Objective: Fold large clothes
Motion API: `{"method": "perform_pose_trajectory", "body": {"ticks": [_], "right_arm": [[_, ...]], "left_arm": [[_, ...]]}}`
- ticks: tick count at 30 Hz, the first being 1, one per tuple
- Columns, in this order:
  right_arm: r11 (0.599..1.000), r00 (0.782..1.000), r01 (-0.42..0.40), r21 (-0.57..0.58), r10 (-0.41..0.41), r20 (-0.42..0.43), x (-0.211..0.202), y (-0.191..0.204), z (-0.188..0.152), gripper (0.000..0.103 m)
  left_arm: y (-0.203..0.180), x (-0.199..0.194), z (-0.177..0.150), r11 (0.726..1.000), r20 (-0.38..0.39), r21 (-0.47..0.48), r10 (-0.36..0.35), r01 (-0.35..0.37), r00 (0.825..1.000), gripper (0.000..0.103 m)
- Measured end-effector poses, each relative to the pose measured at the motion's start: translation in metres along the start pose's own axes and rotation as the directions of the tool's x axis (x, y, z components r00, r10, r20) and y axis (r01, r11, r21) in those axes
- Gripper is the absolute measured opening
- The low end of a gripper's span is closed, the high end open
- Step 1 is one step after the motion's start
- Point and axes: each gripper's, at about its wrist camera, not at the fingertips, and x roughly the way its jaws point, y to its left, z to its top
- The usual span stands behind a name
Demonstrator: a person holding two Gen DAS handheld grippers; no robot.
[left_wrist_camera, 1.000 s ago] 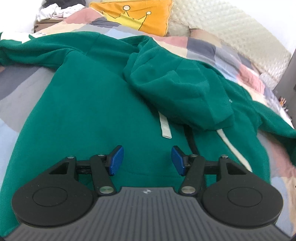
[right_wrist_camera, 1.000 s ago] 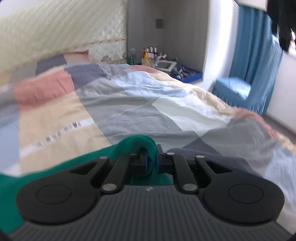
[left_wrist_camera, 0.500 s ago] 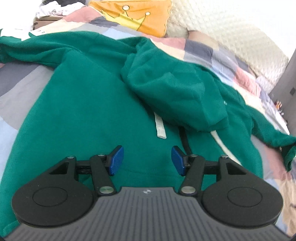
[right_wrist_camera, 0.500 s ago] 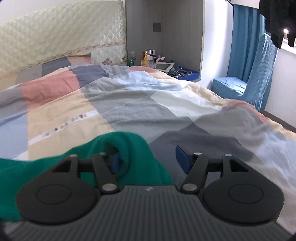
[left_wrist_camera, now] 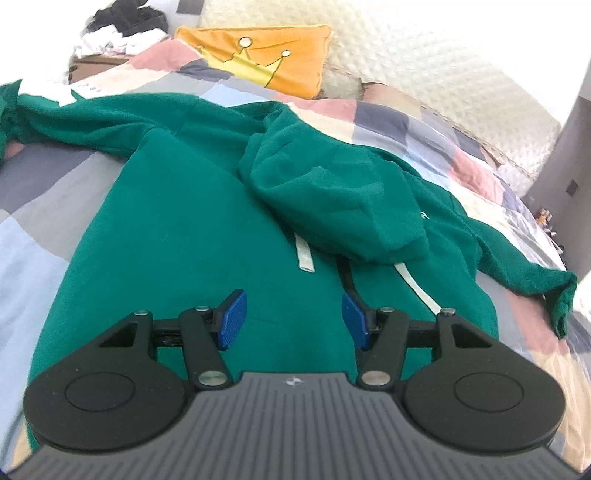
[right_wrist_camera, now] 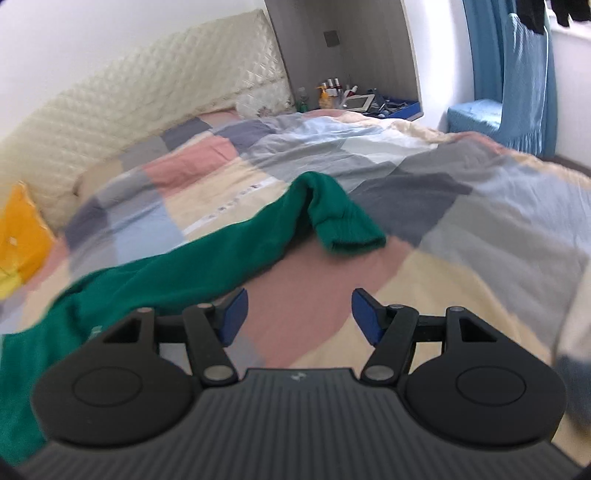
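Note:
A green hoodie lies spread on the patchwork bed, front up, its hood flopped down over the chest and white drawstrings showing. One sleeve stretches left, the other right. My left gripper is open and empty, hovering over the hoodie's lower front. In the right wrist view the right sleeve lies along the bed with its cuff folded over. My right gripper is open and empty, short of the cuff.
An orange crown pillow and a quilted cream headboard are at the bed's head. A pile of clothes sits at far left. A nightstand with bottles and a blue-covered chair stand beyond the bed.
My right gripper opened and let go of the sleeve cuff, then drew back; the cuff now lies on the bed. My left gripper stayed open and shifted slightly over the hoodie.

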Motion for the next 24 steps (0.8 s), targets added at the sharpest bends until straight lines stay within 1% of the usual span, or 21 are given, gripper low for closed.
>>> {"method": "perform_pose_trajectory", "body": {"ticks": [3,5,7,9,10,12,14,15,16,17,18,19,22,24], "right_arm": [[0.997,0.997,-0.071,-0.009,0.072,0.008,-0.034,0.0,-0.012,0.064],[0.993,0.994,-0.111,-0.027,0.111,0.002,-0.052,-0.001,-0.027,0.064],[0.986,0.987,-0.158,-0.059,0.156,-0.037,-0.064,0.001,-0.045,0.064],[0.976,0.975,-0.208,-0.058,0.203,-0.093,-0.07,-0.001,-0.065,0.064],[0.971,0.966,-0.232,-0.051,0.224,-0.131,-0.071,-0.002,-0.075,0.064],[0.962,0.94,-0.274,-0.016,0.265,-0.217,-0.068,-0.003,-0.09,0.064],[0.95,0.906,-0.313,0.016,0.304,-0.293,-0.062,-0.003,-0.097,0.064],[0.945,0.895,-0.326,0.01,0.312,-0.319,-0.061,0.001,-0.099,0.064],[0.941,0.886,-0.339,-0.002,0.318,-0.337,-0.059,0.004,-0.099,0.064],[0.936,0.879,-0.351,-0.004,0.328,-0.345,-0.06,0.006,-0.101,0.064],[0.93,0.869,-0.367,-0.003,0.342,-0.356,-0.059,0.009,-0.102,0.064],[0.924,0.859,-0.382,-0.004,0.353,-0.37,-0.058,0.012,-0.103,0.064],[0.902,0.808,-0.433,0.006,0.391,-0.441,-0.053,0.017,-0.109,0.064],[0.895,0.786,-0.446,0.0,0.392,-0.477,-0.052,0.02,-0.114,0.064]], "left_arm": [[-0.004,-0.013,-0.004,1.0,0.005,0.027,-0.006,0.006,1.0,0.063],[-0.006,-0.023,-0.006,0.999,0.012,0.042,-0.012,0.012,1.0,0.063],[-0.008,-0.03,-0.009,0.998,0.013,0.063,-0.012,0.012,1.0,0.063],[-0.007,-0.036,-0.012,0.997,0.004,0.073,-0.01,0.009,1.0,0.063],[-0.004,-0.039,-0.013,0.997,-0.004,0.071,-0.011,0.012,1.0,0.063],[0.001,-0.045,-0.015,0.998,-0.021,0.063,-0.008,0.01,1.0,0.063],[0.008,-0.05,-0.015,0.999,-0.046,0.052,-0.001,0.004,0.999,0.063],[0.011,-0.052,-0.014,0.999,-0.061,0.047,0.024,-0.021,0.998,0.063],[0.017,-0.054,-0.011,0.997,-0.076,0.029,0.068,-0.066,0.995,0.063],[0.025,-0.057,-0.007,0.994,-0.083,-0.01,0.11,-0.112,0.99,0.063],[0.034,-0.06,-0.002,0.989,-0.093,-0.052,0.13,-0.136,0.987,0.063],[0.045,-0.063,0.003,0.984,-0.11,-0.094,0.141,-0.151,0.984,0.063],[0.076,-0.076,0.016,0.963,-0.165,-0.193,0.158,-0.189,0.974,0.063],[0.095,-0.085,0.024,0.945,-0.207,-0.257,0.152,-0.203,0.966,0.063]]}}
